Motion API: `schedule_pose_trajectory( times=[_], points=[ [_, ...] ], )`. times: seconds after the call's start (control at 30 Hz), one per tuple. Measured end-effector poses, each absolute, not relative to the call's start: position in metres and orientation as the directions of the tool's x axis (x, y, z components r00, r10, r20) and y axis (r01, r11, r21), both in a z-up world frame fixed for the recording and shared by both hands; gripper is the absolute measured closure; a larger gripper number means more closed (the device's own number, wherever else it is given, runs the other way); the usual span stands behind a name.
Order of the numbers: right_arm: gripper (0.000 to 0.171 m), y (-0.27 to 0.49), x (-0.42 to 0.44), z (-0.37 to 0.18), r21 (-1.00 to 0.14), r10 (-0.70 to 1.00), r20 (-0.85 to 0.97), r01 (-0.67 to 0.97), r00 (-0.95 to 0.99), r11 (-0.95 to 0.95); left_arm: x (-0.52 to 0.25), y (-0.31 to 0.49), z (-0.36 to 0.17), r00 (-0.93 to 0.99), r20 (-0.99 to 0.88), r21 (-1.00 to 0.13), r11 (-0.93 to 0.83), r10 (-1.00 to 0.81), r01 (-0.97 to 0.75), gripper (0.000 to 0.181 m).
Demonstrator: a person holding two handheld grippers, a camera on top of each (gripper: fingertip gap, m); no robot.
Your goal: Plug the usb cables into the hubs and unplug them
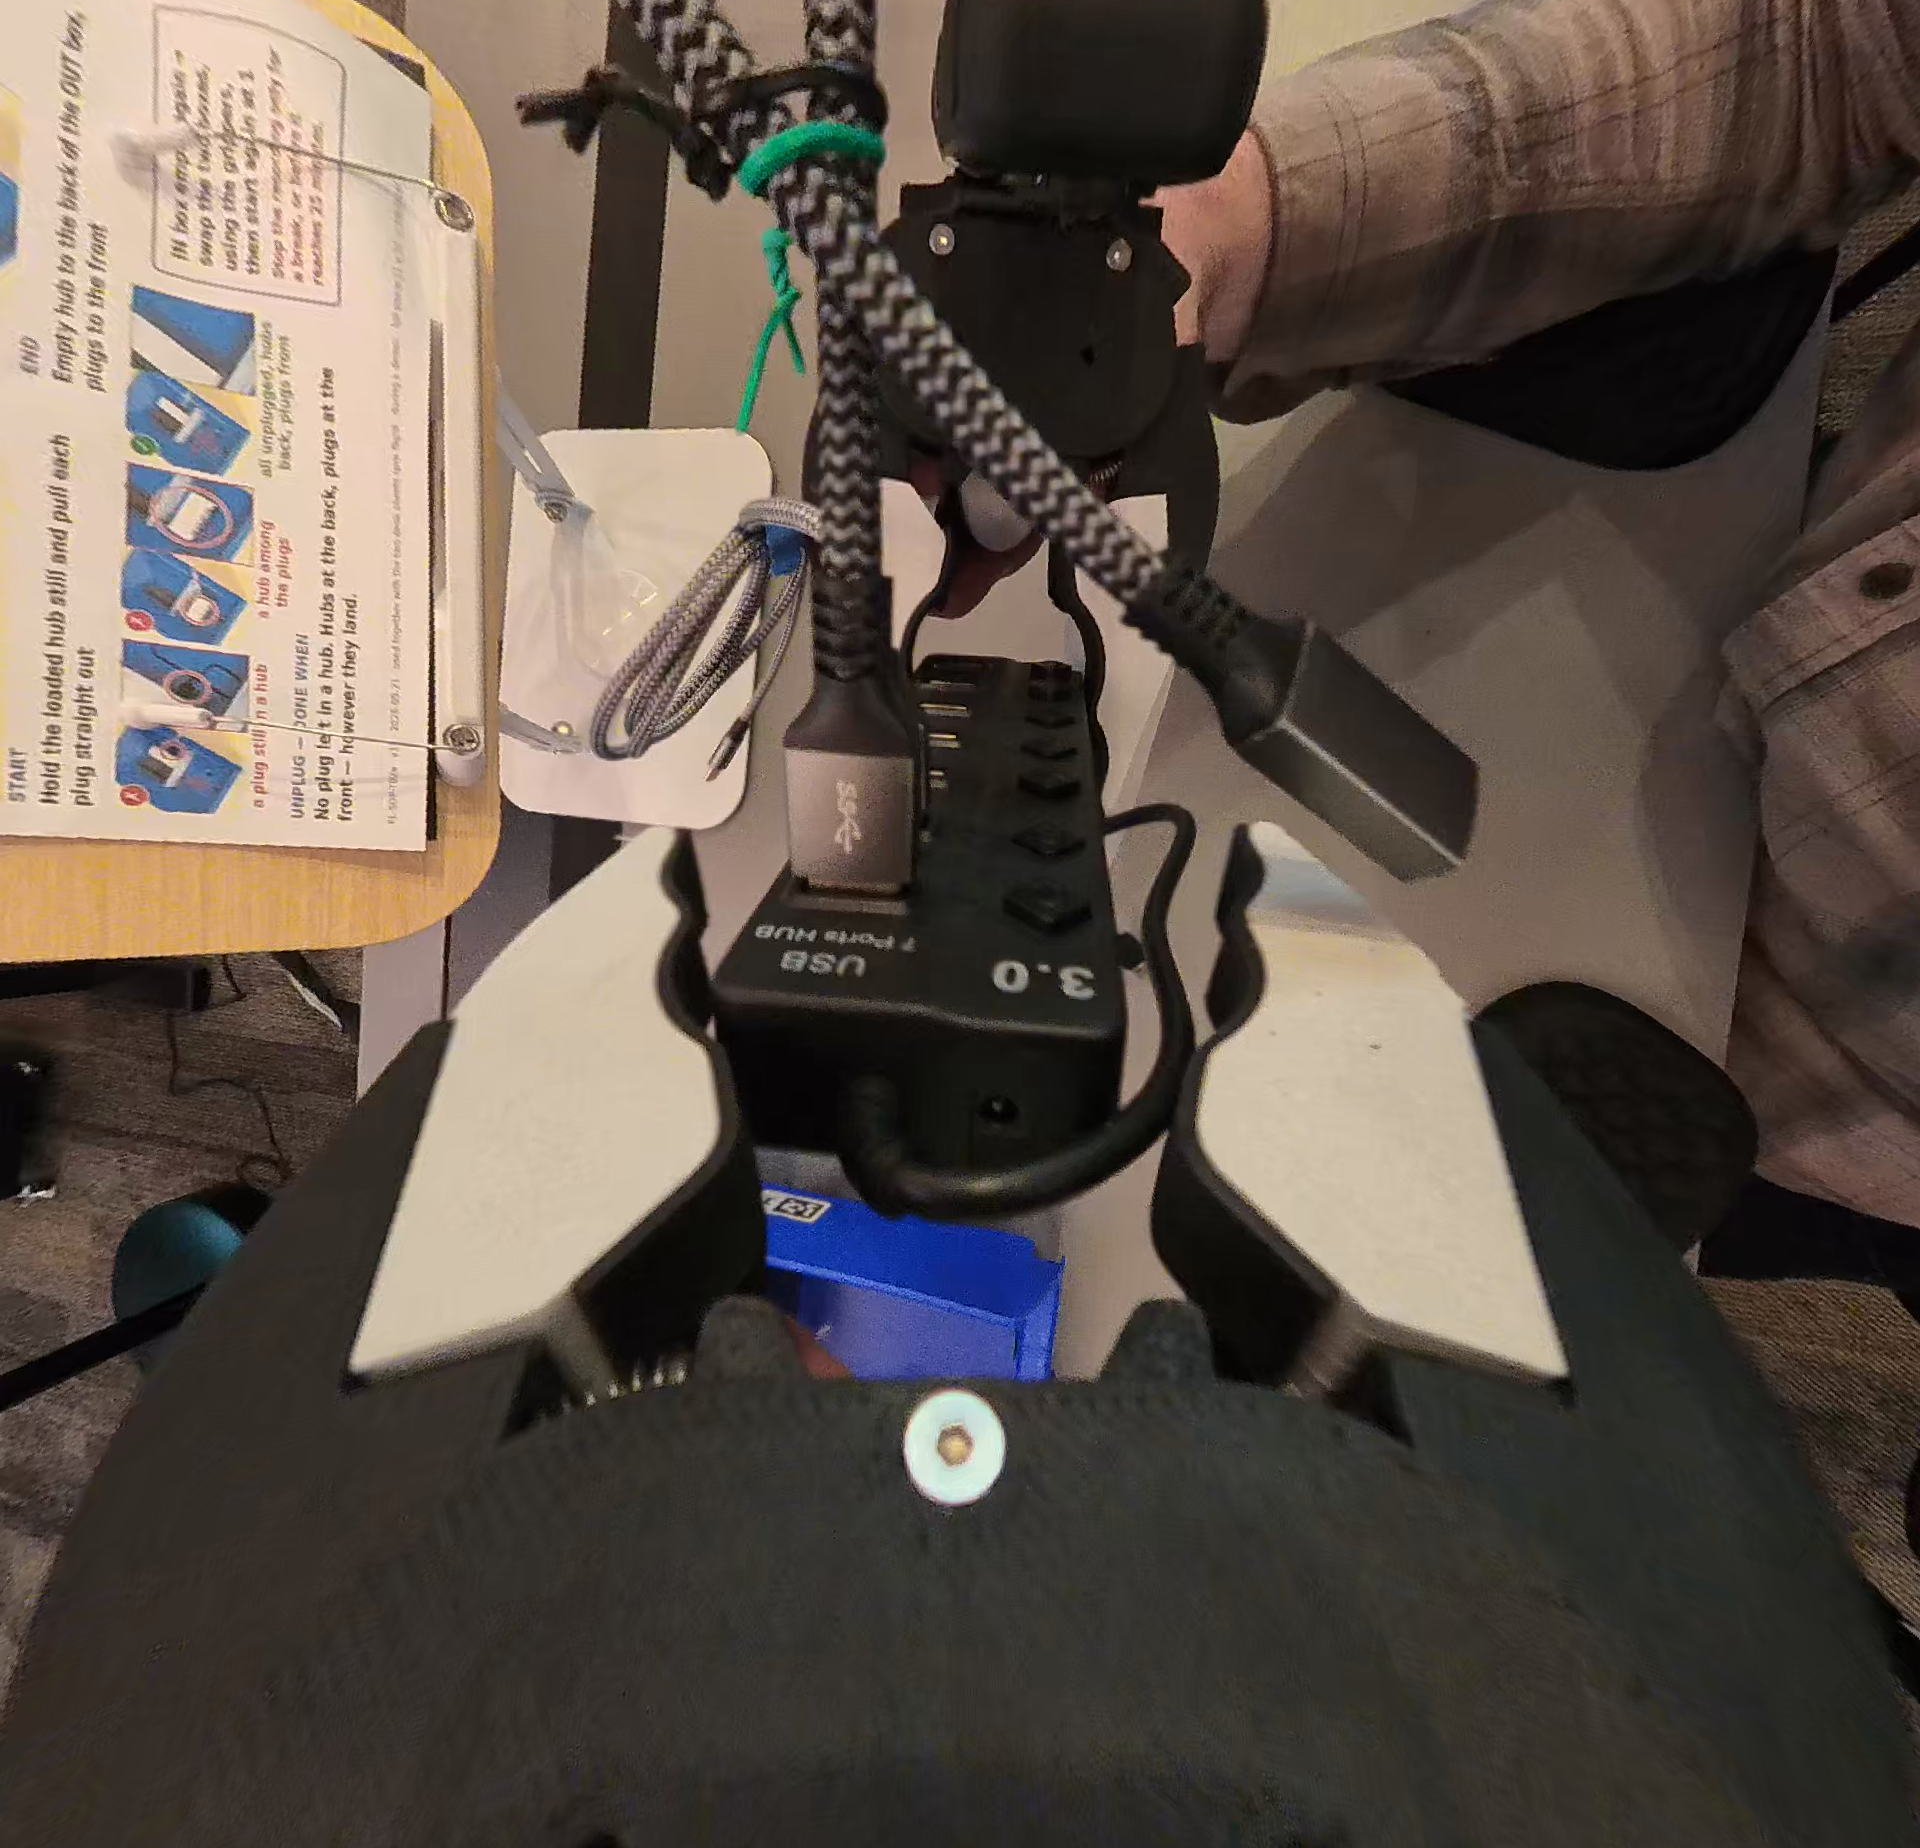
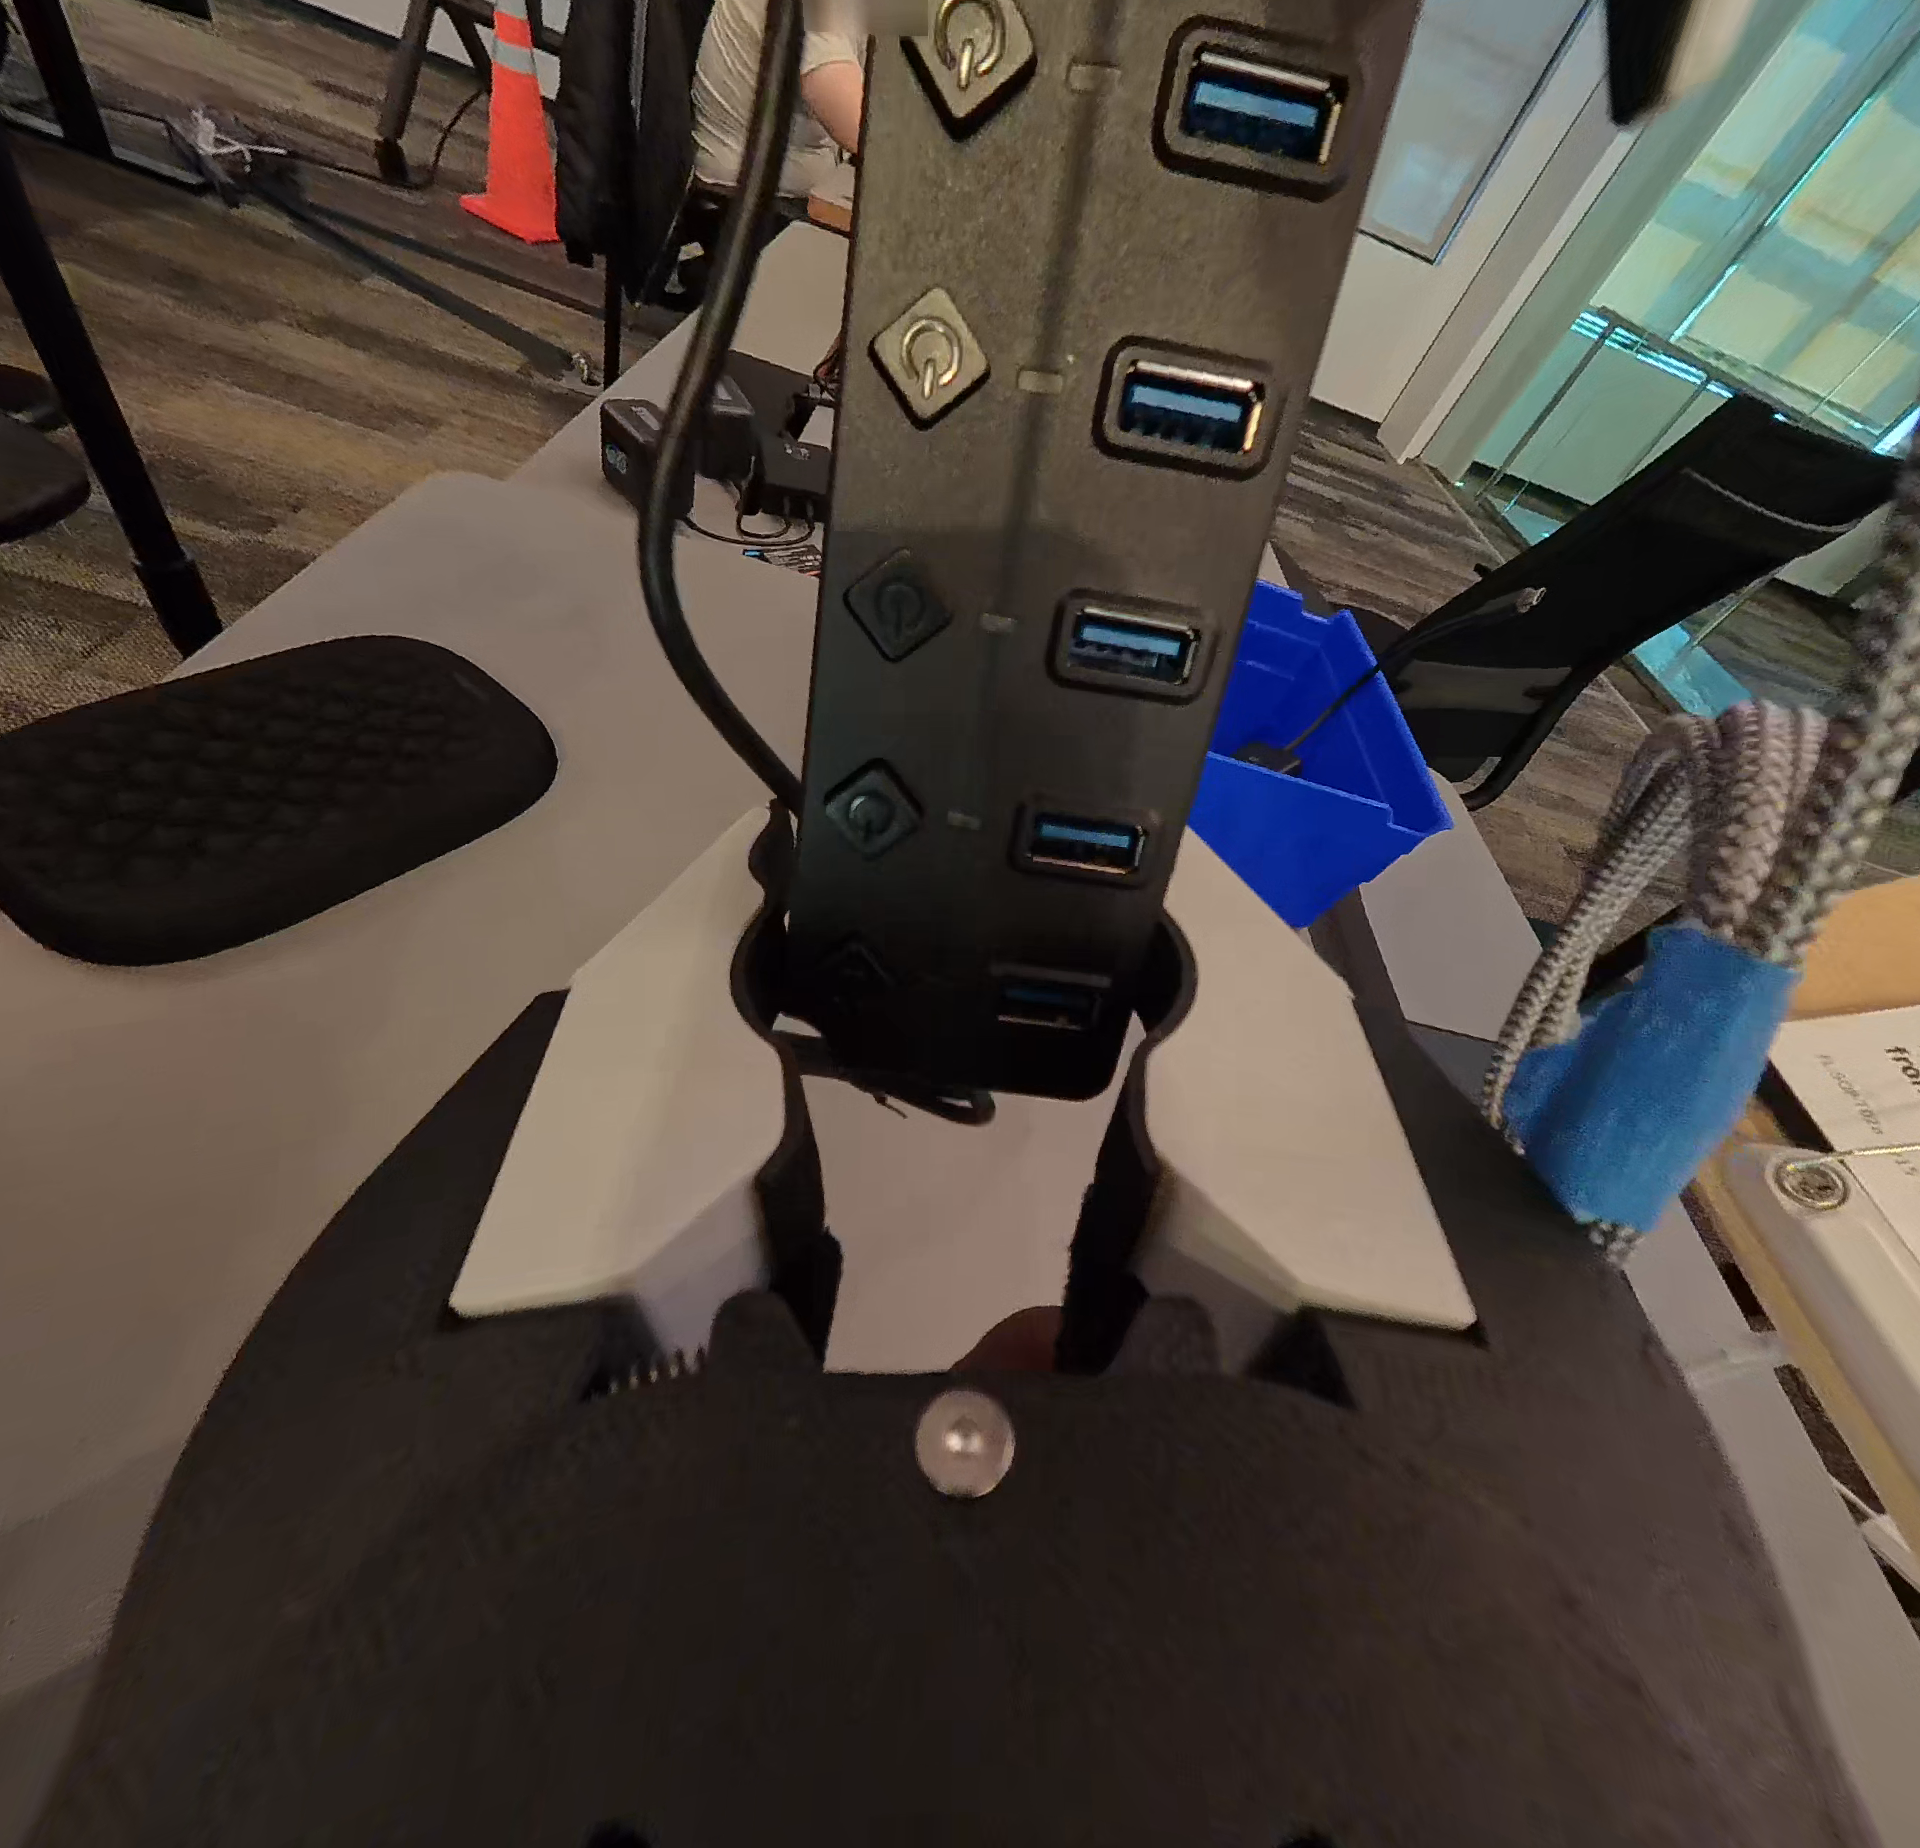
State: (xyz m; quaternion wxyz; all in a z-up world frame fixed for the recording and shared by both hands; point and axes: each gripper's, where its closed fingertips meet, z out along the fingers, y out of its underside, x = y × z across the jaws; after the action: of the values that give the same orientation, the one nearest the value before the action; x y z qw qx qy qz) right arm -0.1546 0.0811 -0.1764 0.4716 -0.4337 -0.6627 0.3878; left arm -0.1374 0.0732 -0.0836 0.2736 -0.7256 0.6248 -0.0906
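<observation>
While both grippers, left gripper (image 1: 951, 977) and right gripper (image 2: 961, 1009), clamp the long black plastic USB hub (image 2: 1049, 510), its near braided grey plug (image 1: 850, 811) could jam if pulled crookedly.

We're in an open-plan office that doubles as a test workspace: patterned carpet tile (image 2: 260, 344) runs under dark-legged desks, and tall glass partitions (image 2: 1714, 271) line the far right. An orange traffic cone (image 2: 514, 105) stands out on the floor beside a coat hung on a stand (image 2: 623, 84), and a black mesh chair seat (image 2: 249, 790) sits by the grey worktable (image 2: 468, 572). On that table there's a blue parts bin (image 2: 1320, 801) and charging gear (image 2: 717, 448), with an illustrated instruction sheet (image 1: 208, 427) clipped to a wooden board (image 1: 249, 894) at the side.
</observation>
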Motion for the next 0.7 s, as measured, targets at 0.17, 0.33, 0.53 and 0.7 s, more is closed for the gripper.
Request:
schedule_pose_trajectory(
  times=[0.17, 0.33, 0.53, 0.7],
  points=[
    [0.109, 0.081, -0.157, -0.182, -0.908, 0.937, 0.302, 0.245, -0.175, 0.338, -0.139, 0.072, -0.096, 0.161, -0.221, -0.456, -0.044, -0.962, -0.889, 0.068],
    [0.109, 0.082, -0.158, -0.186, -0.899, 0.936, 0.307, 0.272, -0.172, 0.345, -0.145, 0.073, -0.100, 0.132, -0.233, -0.396, -0.030, -0.963, -0.918, 0.071],
    [0.109, 0.081, -0.158, -0.182, -0.897, 0.937, 0.310, 0.277, -0.162, 0.345, -0.151, 0.072, -0.107, 0.146, -0.217, -0.366, -0.058, -0.965, -0.929, 0.044],
    [0.109, 0.083, -0.158, -0.183, -0.898, 0.937, 0.312, 0.273, -0.156, 0.344, -0.149, 0.075, -0.107, 0.121, -0.254, -0.347, -0.027, -0.960, -0.938, 0.055]
  ],
)
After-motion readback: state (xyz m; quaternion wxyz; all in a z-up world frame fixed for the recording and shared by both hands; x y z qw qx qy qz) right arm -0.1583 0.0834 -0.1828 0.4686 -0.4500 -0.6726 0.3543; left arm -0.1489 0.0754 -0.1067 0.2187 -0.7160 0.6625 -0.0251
